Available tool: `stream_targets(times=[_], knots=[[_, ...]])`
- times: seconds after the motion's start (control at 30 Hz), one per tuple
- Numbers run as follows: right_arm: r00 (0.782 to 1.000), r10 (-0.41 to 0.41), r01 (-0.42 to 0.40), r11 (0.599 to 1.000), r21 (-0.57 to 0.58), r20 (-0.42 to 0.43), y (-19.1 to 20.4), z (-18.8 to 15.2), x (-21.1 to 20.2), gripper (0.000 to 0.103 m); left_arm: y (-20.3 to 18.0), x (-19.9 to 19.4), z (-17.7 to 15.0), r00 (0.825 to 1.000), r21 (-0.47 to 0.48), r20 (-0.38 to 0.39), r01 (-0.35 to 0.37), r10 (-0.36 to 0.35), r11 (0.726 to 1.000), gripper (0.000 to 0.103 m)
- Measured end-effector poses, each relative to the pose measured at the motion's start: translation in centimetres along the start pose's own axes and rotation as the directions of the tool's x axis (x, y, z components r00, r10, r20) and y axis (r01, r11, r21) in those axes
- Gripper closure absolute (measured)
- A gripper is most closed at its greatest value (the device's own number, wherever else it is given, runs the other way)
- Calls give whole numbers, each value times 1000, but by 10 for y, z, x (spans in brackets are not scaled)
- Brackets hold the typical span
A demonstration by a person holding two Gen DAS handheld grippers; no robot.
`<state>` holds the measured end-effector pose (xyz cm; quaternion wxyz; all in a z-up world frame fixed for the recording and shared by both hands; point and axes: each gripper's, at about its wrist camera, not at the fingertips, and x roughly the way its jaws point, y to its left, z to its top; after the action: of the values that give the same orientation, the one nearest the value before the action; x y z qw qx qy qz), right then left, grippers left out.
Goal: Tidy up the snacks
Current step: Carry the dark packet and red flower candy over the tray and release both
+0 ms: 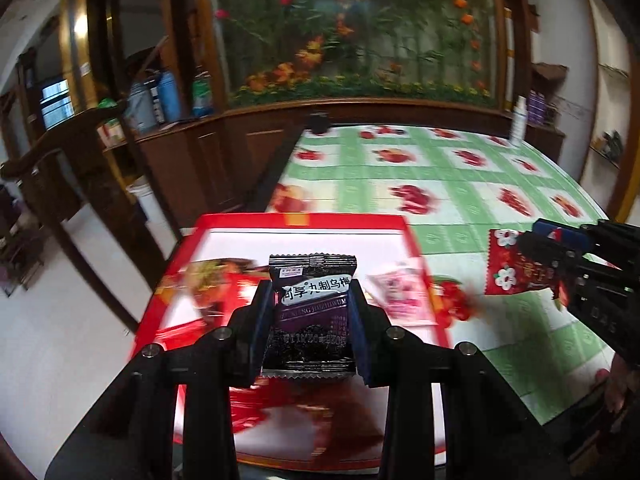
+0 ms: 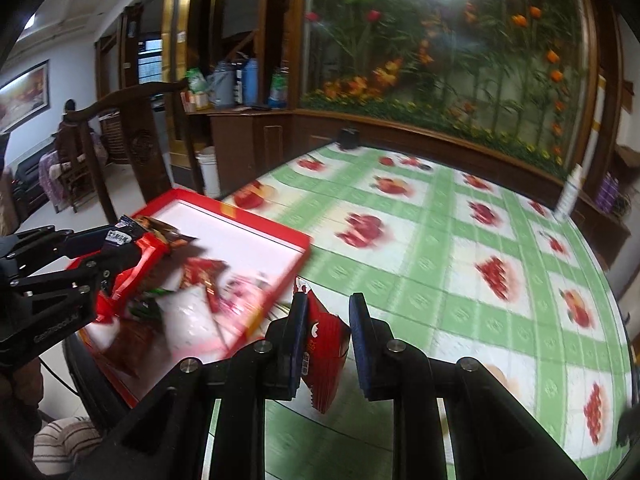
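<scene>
My left gripper [image 1: 310,304] is shut on a black plum snack packet [image 1: 310,300] and holds it above the red tray [image 1: 304,220], which lies at the table's left edge. The tray holds several packets, among them a pink one [image 1: 400,296]. My right gripper [image 2: 326,312] holds a red snack packet [image 2: 324,344] between its pads above the tablecloth, just right of the tray [image 2: 256,232]. In the left wrist view the right gripper [image 1: 560,264] and its red packet [image 1: 508,264] show at the right. In the right wrist view the left gripper [image 2: 116,248] shows at the left over the tray.
The round table has a green and white cloth with fruit prints [image 2: 460,260]. A small black object [image 2: 349,138] and a white bottle [image 2: 570,192] stand at its far edge. A wooden chair [image 2: 120,140] and cabinets stand to the left.
</scene>
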<state>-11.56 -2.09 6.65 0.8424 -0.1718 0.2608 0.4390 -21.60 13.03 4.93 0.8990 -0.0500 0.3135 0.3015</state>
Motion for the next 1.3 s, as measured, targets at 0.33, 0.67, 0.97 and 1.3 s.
stream_targets(times=[0.33, 0.67, 0.97, 1.3], knots=[[995, 89, -86, 993, -83, 39, 54, 27, 11, 82, 35, 8, -6, 996, -46, -5, -86, 86, 995, 70], [990, 133, -126, 983, -132, 50, 90, 36, 22, 82, 44, 18, -7, 994, -44, -11, -107, 107, 993, 70], [989, 136, -129, 983, -131, 49, 100, 39, 32, 82, 45, 24, -5, 992, -32, -9, -123, 123, 992, 70], [990, 132, -126, 986, -111, 45, 97, 41, 42, 82, 40, 36, 2, 992, -20, -19, -124, 123, 992, 70]])
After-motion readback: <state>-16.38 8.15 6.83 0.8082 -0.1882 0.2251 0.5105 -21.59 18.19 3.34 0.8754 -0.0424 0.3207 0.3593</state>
